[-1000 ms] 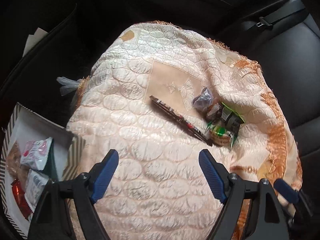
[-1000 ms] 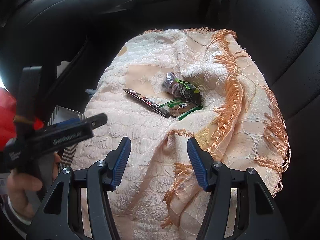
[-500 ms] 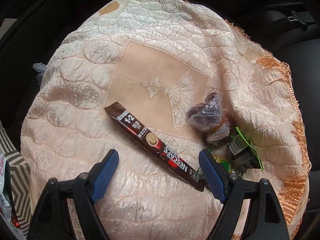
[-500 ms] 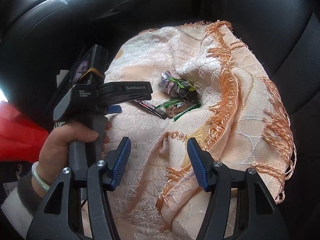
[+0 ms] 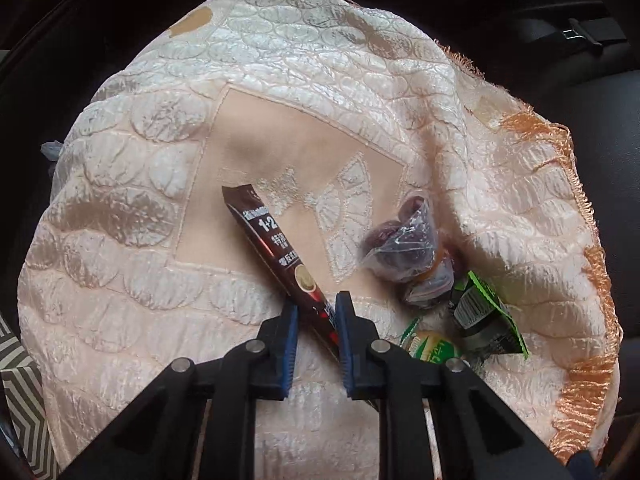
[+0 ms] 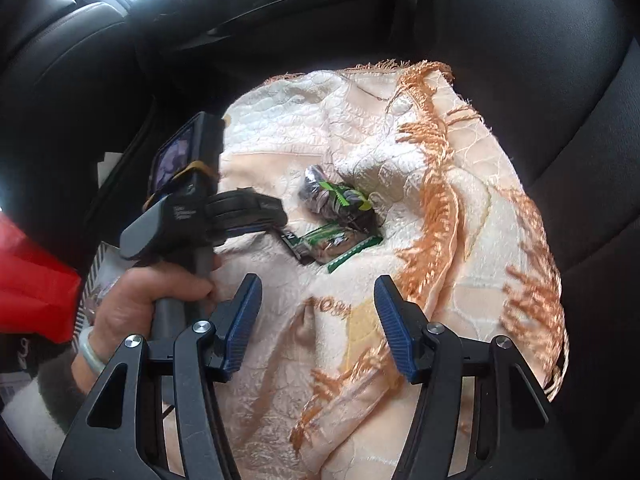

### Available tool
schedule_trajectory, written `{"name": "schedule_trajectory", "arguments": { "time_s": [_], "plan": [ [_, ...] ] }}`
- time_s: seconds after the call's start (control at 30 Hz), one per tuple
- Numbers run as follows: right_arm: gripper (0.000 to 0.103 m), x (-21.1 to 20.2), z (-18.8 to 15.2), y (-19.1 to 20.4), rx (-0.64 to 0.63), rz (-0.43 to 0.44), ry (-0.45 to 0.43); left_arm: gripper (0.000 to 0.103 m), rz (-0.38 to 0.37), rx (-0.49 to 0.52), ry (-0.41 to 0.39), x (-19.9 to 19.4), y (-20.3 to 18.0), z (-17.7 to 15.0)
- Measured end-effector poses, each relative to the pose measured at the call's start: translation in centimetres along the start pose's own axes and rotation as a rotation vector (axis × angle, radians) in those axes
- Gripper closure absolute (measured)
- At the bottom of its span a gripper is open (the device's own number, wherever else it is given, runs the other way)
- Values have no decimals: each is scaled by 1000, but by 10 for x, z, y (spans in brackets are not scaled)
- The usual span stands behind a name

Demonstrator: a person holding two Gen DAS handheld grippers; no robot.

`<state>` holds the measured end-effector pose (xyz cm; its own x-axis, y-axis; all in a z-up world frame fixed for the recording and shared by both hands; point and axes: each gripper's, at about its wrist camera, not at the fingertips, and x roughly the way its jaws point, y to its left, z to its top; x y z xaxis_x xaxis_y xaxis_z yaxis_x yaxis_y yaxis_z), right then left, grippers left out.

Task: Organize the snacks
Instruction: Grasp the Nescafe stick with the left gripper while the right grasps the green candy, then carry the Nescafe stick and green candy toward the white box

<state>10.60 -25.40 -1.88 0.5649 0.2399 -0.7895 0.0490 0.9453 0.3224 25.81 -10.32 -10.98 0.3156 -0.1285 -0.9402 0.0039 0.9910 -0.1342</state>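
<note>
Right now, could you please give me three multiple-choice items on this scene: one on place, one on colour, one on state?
1. Where does the brown coffee stick lie?
A. on the quilted cloth
B. on the bare seat
C. in a box

2. What colour is the cloth's fringe?
A. blue
B. orange
C. black

3. How stands the left gripper?
A. wide open
B. out of view
C. shut on the stick

Answers: A, the stick rests on the cloth; B, orange tassels edge it; C, its jaws pinch the stick's near end.

The left hand-held gripper (image 5: 313,314) has moved in and closed on the coffee stick (image 5: 276,256) (previously wide open).
</note>
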Motion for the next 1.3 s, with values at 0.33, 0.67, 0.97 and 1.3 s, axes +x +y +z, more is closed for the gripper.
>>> {"name": "schedule_trajectory", "arguments": {
  "time_s": [0.33, 0.67, 0.97, 1.3],
  "plan": [
    [45, 95, 66, 18, -222, -145, 173, 89, -25, 65, -94, -88, 36, -38],
    [85, 102, 68, 5, -190, -133, 186, 89, -31, 48, -156, -131, 87, -83],
    [85, 20, 20, 54, -212, 50, 85, 89, -62, 36, -172, -163, 114, -122],
    [85, -1, -38, 103, -241, 148, 89, 90, -105, 14, -188, -186, 139, -145]
  ]
}}
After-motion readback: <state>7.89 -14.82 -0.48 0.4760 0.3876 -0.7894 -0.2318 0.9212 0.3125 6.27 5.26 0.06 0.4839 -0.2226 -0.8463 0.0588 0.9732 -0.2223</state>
